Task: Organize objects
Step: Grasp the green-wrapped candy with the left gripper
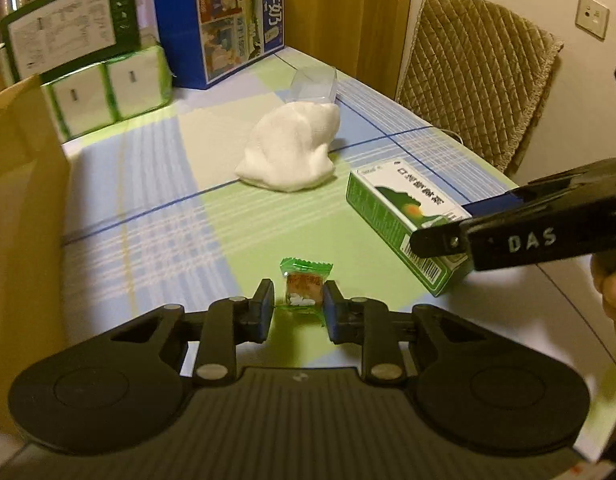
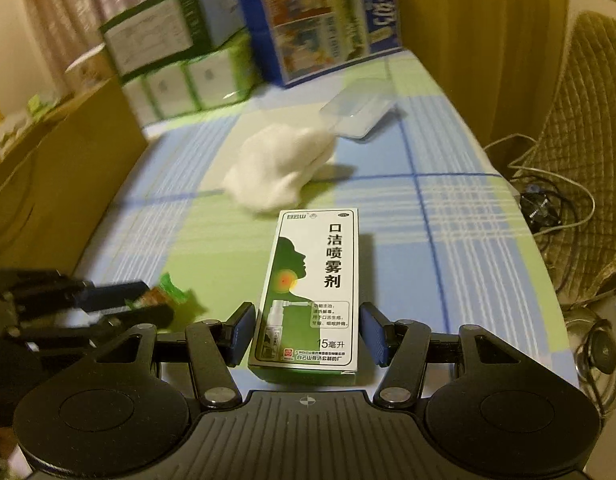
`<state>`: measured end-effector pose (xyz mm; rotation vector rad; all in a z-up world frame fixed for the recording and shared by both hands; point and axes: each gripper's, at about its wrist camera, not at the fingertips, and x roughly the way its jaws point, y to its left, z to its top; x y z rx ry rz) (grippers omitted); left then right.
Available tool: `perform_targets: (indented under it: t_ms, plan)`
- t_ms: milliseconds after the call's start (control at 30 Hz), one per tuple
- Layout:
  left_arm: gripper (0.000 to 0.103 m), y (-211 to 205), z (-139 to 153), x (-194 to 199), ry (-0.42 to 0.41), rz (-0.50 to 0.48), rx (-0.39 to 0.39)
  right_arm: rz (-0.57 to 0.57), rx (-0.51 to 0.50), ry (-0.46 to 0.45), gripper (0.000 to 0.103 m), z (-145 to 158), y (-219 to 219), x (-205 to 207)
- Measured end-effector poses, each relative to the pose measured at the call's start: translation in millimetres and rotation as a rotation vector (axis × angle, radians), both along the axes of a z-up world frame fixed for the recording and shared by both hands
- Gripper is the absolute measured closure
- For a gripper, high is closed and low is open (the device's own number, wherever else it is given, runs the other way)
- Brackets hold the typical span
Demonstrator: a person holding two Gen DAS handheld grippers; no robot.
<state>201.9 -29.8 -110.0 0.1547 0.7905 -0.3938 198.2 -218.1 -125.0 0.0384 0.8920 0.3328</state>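
Observation:
A small green-wrapped candy (image 1: 304,286) sits between the pads of my left gripper (image 1: 299,310), which is shut on it just over the checked tablecloth. The right wrist view shows the same candy (image 2: 158,296) clamped in the left gripper's fingers (image 2: 108,293). A green-and-white spray box (image 2: 311,288) lies flat on the table. My right gripper (image 2: 307,332) straddles its near end, open, with the pads close to both sides. From the left, the box (image 1: 391,208) shows with a right finger (image 1: 439,240) across its near end.
A crumpled white cloth (image 1: 292,152) lies mid-table with a clear plastic box (image 1: 313,84) behind it. A blue milk carton (image 1: 220,16) and green-white boxes (image 1: 108,88) stand at the back. A cardboard box (image 1: 20,216) walls the left; a padded chair (image 1: 479,68) and cables (image 2: 547,200) are on the right.

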Motion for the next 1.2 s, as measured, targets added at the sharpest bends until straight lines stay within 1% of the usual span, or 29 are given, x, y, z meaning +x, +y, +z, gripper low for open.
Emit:
perform_targets:
  t_ms: [67, 100, 133, 200, 233, 300, 333, 400, 567, 633, 667, 700, 867, 1000, 1167, 1200]
  plan:
    - [0.081, 1.3, -0.1, -7.5, -0.001, -0.016, 0.005, 0.005, -0.012, -0.003, 0.049, 0.1, 3.9, -7.4]
    - [0.081, 1.4, -0.9, -9.5, -0.006, -0.022, 0.009, 0.006, -0.014, -0.005, 0.048, 0.0, 5.1, -8.7]
    - [0.081, 0.8, -2.0, -10.8, -0.014, -0.025, 0.016, 0.008, -0.018, -0.007, 0.044, -0.6, 5.9, -8.6]
    - [0.073, -0.4, -4.9, -12.5, -0.029, -0.023, 0.031, 0.004, -0.026, -0.013, 0.038, -2.1, 7.7, -6.0]
    - [0.072, 0.7, -6.5, -12.0, -0.023, -0.018, 0.022, -0.004, -0.028, -0.015, 0.036, -3.0, 7.7, -4.3]
    - [0.071, 2.5, -10.1, -10.5, -0.004, -0.012, 0.008, -0.015, -0.028, -0.011, 0.035, -4.4, 5.6, -2.1]
    - [0.071, 2.6, -12.0, -10.2, 0.003, -0.01, 0.013, -0.017, -0.027, -0.008, 0.035, -5.3, 5.7, -0.6]
    - [0.071, 1.7, -14.7, -10.1, 0.011, -0.018, 0.018, -0.014, -0.029, -0.01, 0.035, -5.6, 6.4, 0.9]
    - [0.071, 2.5, -15.0, -8.5, 0.025, -0.001, 0.005, -0.01, -0.031, -0.024, 0.035, -4.4, 9.4, 3.3]
    - [0.079, 2.5, -14.7, -8.7, 0.027, 0.002, 0.005, -0.007, -0.032, -0.024, 0.035, -4.9, 10.6, 4.0]
    - [0.085, 2.4, -14.4, -8.9, 0.027, 0.001, 0.004, -0.004, -0.034, -0.023, 0.035, -4.8, 11.4, 4.3]
    - [0.086, 2.2, -13.9, -9.2, 0.027, 0.001, 0.006, -0.002, -0.035, -0.023, 0.035, -5.0, 12.1, 4.7]
    - [0.086, 3.0, -14.0, -10.5, 0.026, 0.009, 0.004, 0.005, -0.03, -0.019, 0.035, -5.9, 14.1, 6.0]
    - [0.082, 2.2, -14.9, -12.4, 0.015, 0.022, 0.008, 0.008, -0.036, -0.016, 0.035, -8.5, 16.7, 9.4]
    - [0.082, 1.8, -15.0, -11.3, 0.018, 0.028, 0.005, 0.006, -0.05, -0.019, 0.036, -11.1, 20.7, 16.0]
    - [0.083, 2.1, -15.1, -11.1, 0.018, 0.027, 0.006, 0.007, -0.055, -0.015, 0.037, -12.4, 22.1, 17.6]
